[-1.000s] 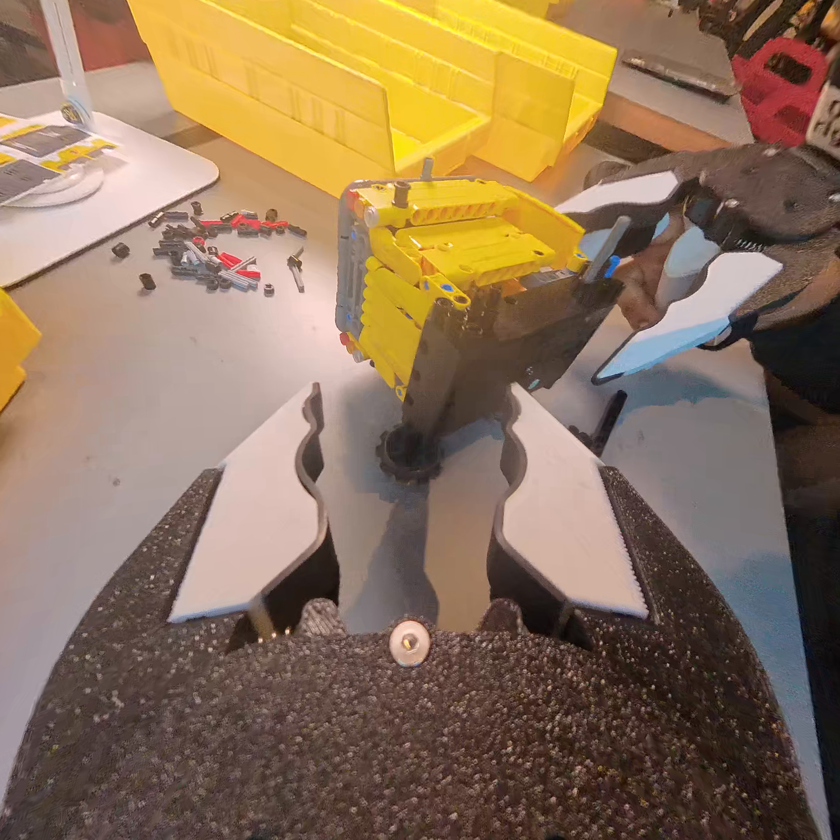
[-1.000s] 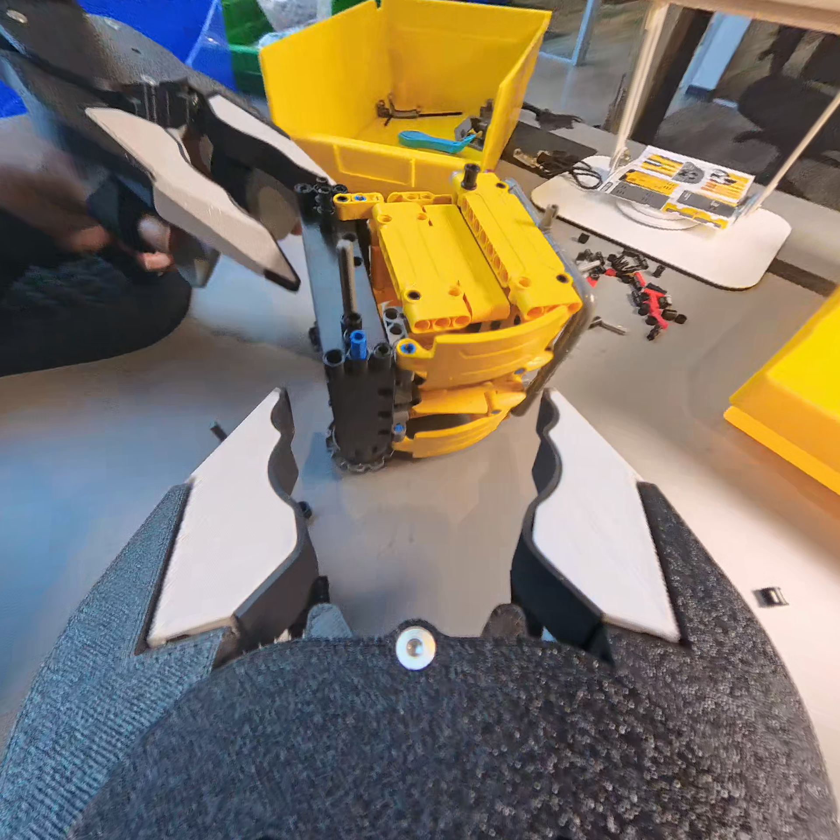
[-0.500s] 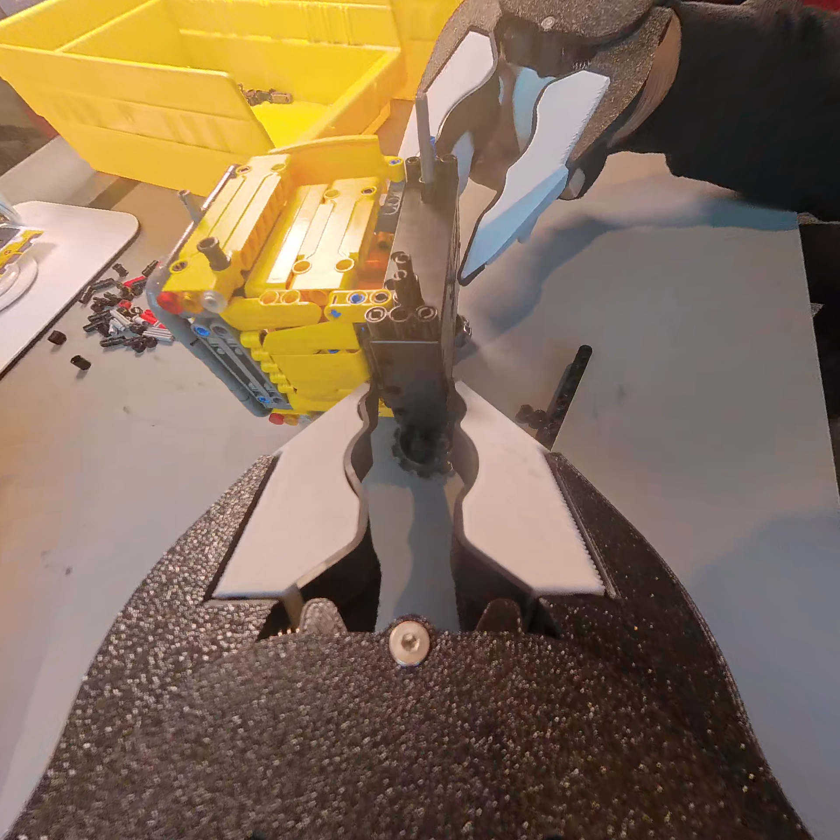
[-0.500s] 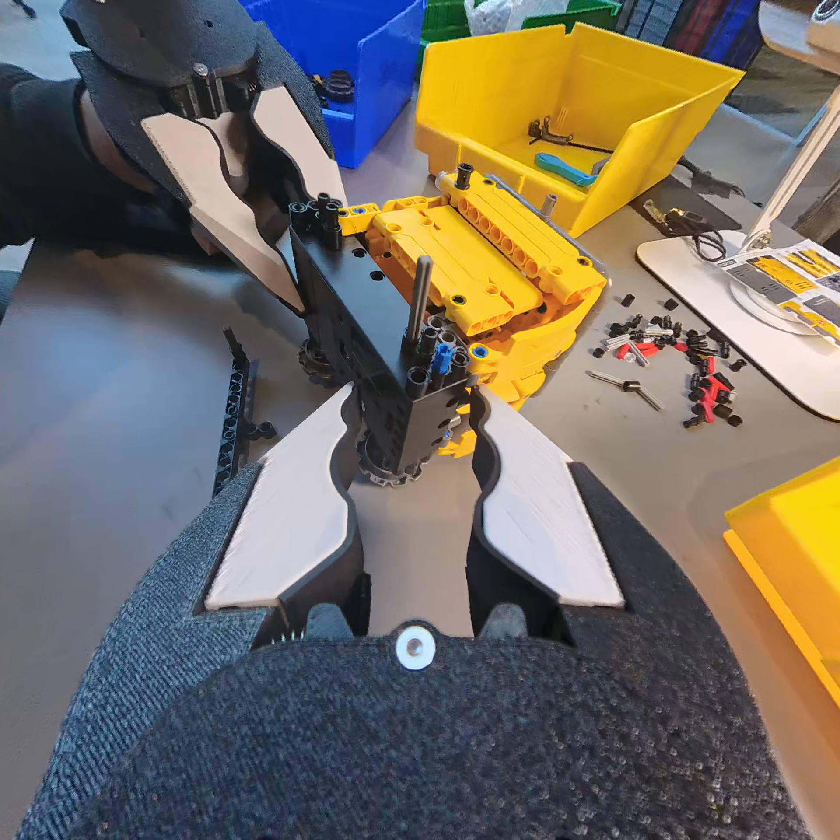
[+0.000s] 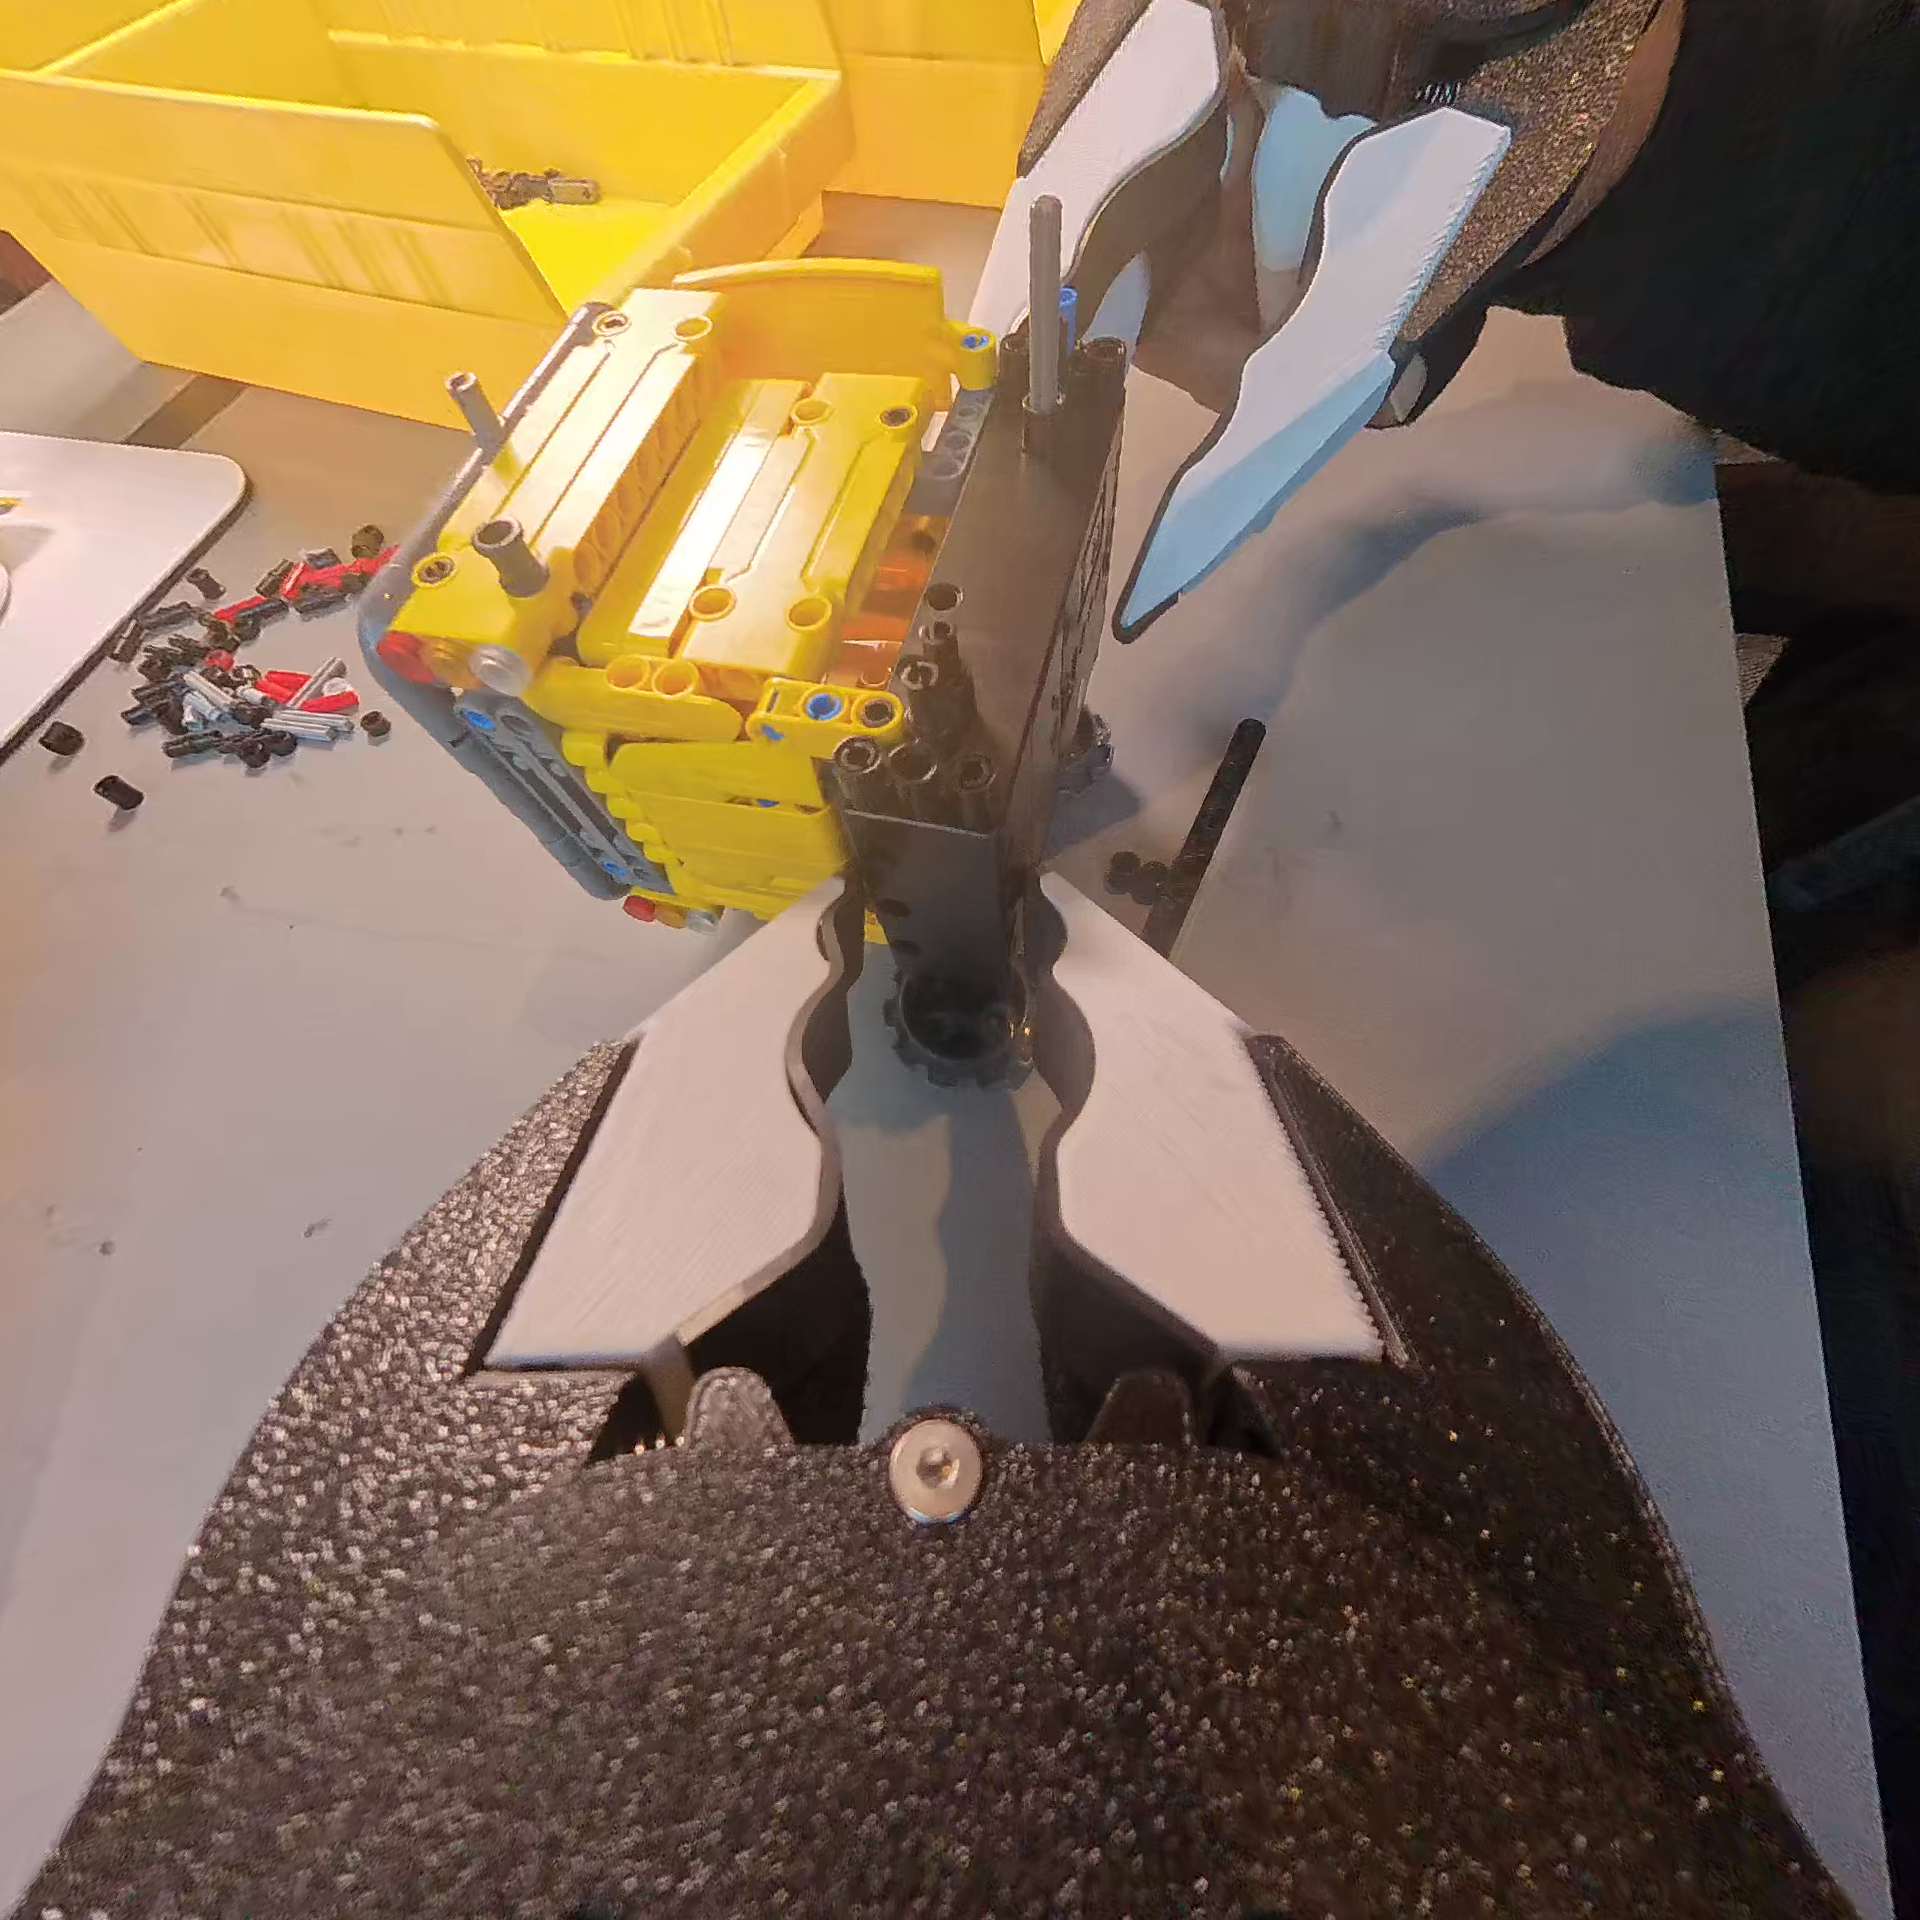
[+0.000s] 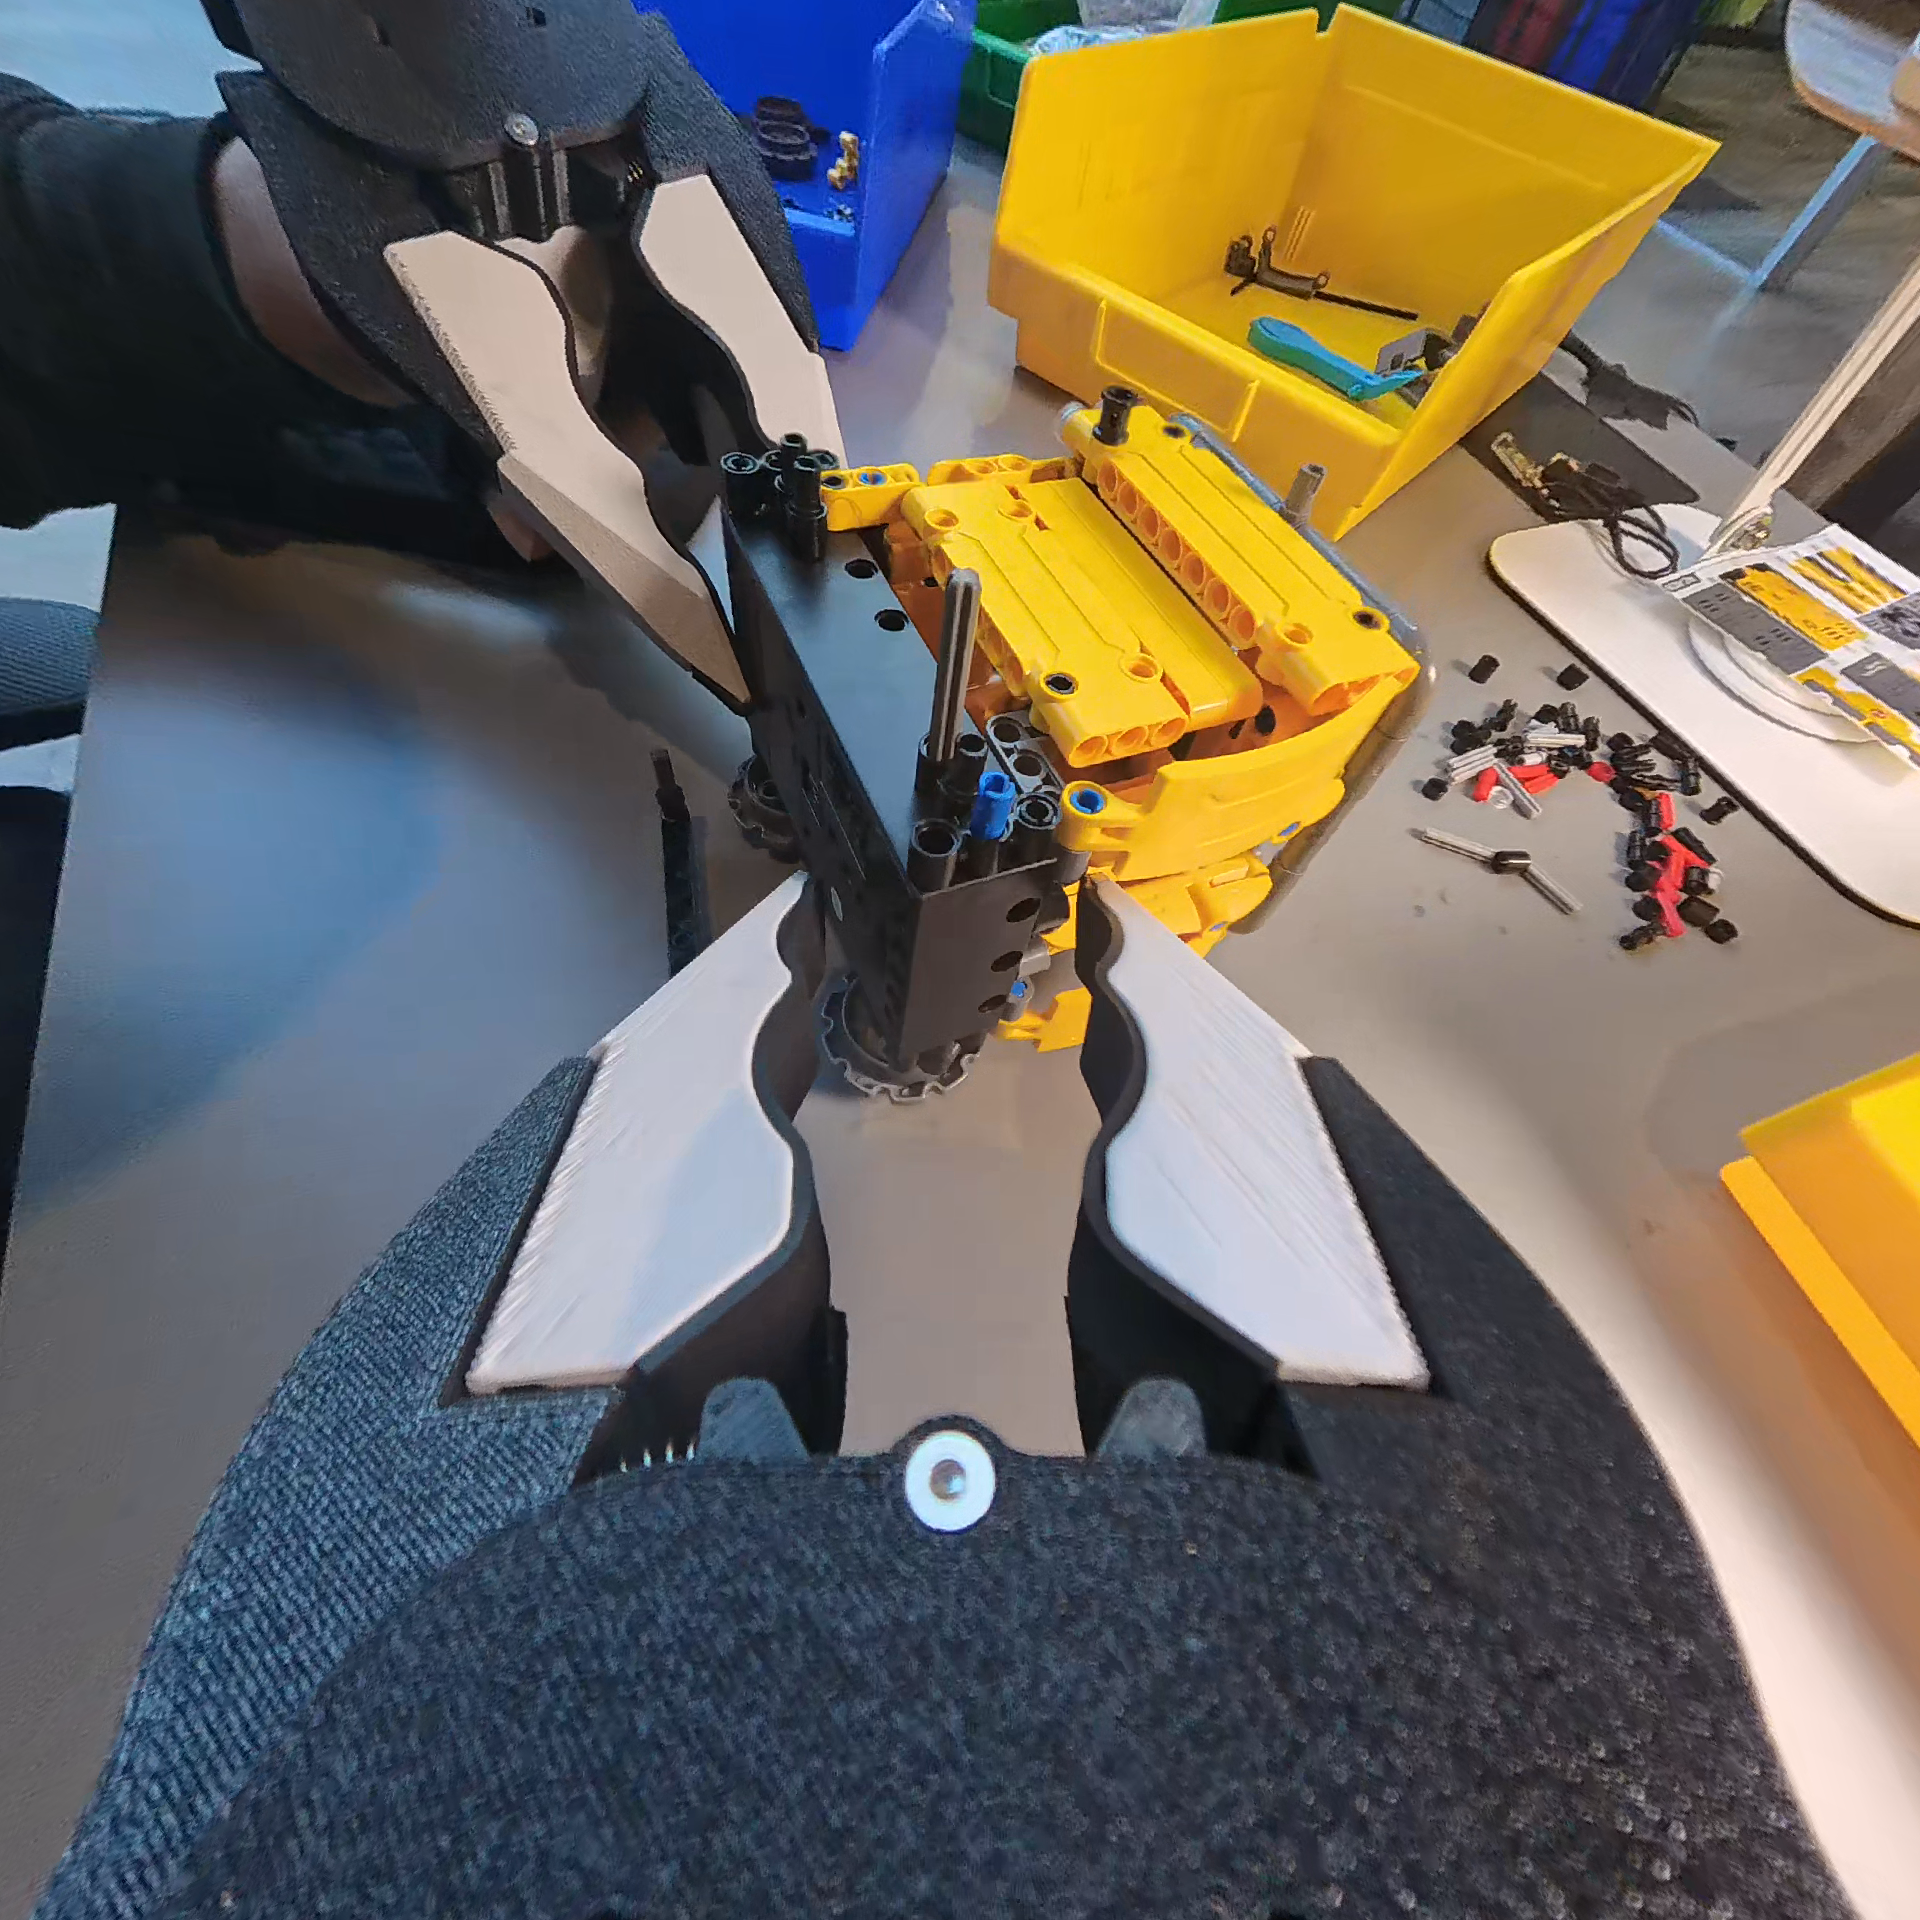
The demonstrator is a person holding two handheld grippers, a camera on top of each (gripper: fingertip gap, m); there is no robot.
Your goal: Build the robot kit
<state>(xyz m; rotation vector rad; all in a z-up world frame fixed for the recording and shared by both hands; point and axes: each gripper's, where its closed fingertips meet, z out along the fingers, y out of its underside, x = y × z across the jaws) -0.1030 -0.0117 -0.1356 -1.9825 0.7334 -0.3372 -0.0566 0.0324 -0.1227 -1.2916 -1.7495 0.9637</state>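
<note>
A yellow and black building-brick model (image 5: 727, 540) stands on the grey table, with a tall black block (image 5: 1049, 582) on one side. A grey axle (image 5: 1044, 301) sticks up from the block and a black gear (image 5: 956, 1029) sits under it. My left gripper (image 5: 940, 904) is shut on the near lower end of the black block. In the right wrist view, my right gripper (image 6: 940, 904) is shut on the opposite end of the block (image 6: 831, 665), above a gear (image 6: 894, 1060). Each gripper's fingers (image 6: 582, 499) show at the block's far end in the other's view.
Loose black, red and grey pins (image 6: 1590, 779) lie beside the model. A black beam (image 5: 1205, 831) lies on the table. Yellow bins (image 5: 416, 187) (image 6: 1299, 239) and a blue bin (image 6: 862, 156) stand behind. A white pad (image 6: 1662, 644) carries a printed sheet. The table edge (image 5: 1745, 727) is at my right. Across from one pair of fingers to the other is roughly 8 cm.
Both grippers moved in from open around the model and closed on the two ends of the black block. The model turned as they did.
</note>
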